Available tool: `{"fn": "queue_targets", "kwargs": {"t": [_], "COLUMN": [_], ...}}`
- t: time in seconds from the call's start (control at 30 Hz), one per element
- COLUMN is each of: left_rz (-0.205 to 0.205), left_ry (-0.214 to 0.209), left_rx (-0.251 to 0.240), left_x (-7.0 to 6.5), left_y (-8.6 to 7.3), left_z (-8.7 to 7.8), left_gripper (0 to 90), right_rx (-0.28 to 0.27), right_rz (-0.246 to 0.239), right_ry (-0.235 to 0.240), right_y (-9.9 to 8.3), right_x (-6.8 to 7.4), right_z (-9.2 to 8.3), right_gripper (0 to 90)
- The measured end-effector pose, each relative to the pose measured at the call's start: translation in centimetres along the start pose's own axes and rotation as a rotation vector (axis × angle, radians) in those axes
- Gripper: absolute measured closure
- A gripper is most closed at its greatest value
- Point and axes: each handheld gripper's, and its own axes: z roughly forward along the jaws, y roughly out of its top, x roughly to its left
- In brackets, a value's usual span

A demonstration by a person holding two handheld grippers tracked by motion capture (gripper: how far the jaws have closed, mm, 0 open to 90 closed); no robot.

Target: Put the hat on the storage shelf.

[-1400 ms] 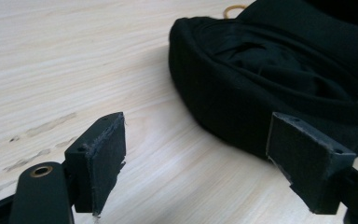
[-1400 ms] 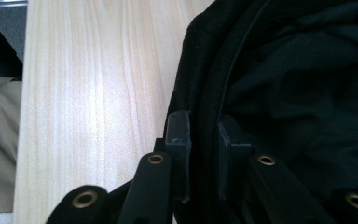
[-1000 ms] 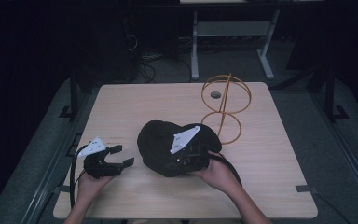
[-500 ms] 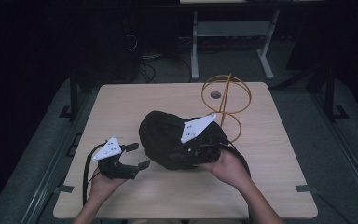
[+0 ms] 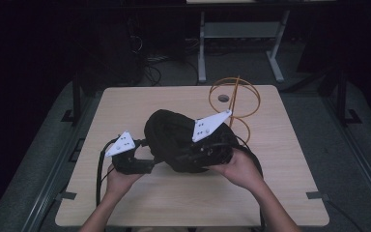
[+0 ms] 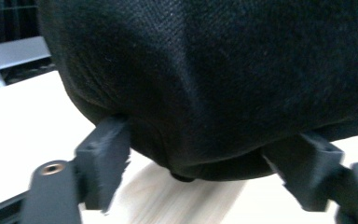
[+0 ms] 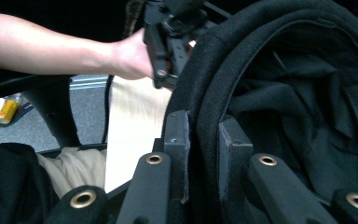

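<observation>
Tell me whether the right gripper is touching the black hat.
Touching. The right gripper view shows the right gripper with both jaws pressed against the black hat's rim from either side, no gap.

The black cap (image 5: 178, 137) is matt woven cloth, its weave coarse in the left gripper view, with a thick stitched rim. The tabletop (image 5: 280, 159) is pale wood-grain laminate, smooth and dull. At its far right corner, an orange wire stand (image 5: 235, 99), thin and slightly glossy. Each tool's jaws look like matt black plastic, with brass-coloured rivets.
</observation>
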Motion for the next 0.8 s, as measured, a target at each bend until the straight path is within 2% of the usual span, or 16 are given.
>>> {"fn": "queue_targets", "kwargs": {"t": [0.03,0.1,0.2,0.37,0.53,0.8], "left_rz": [0.004,0.016,0.036,0.040,0.068,0.090], "left_ry": [-0.007,-0.018,-0.015,-0.031,-0.020,0.003], "left_rx": [-0.010,-0.018,-0.024,-0.045,-0.032,-0.028], "left_x": [0.0,-0.1,-0.3,0.0,-0.3,-0.5], "left_y": [0.1,0.3,0.5,1.2,1.9,4.1], "left_z": [0.3,0.6,0.8,0.5,0.1,-1.4], "left_gripper": [38.3,48.7,56.2,78.6,84.2,85.0], "right_rx": [-0.003,-0.008,-0.011,-0.034,-0.065,-0.120], "right_rz": [0.001,0.006,0.010,0.014,0.029,0.063], "right_ry": [0.007,0.009,0.016,0.013,0.023,0.022], "right_y": [0.0,0.0,-0.1,-0.3,-0.7,-1.6], "right_x": [-0.1,0.0,0.0,-0.1,-0.4,-0.9], "right_z": [-0.1,-0.3,-0.4,-1.1,-1.5,-2.0], "right_gripper": [76.9,77.1,77.1,77.1,76.7,73.5]}}
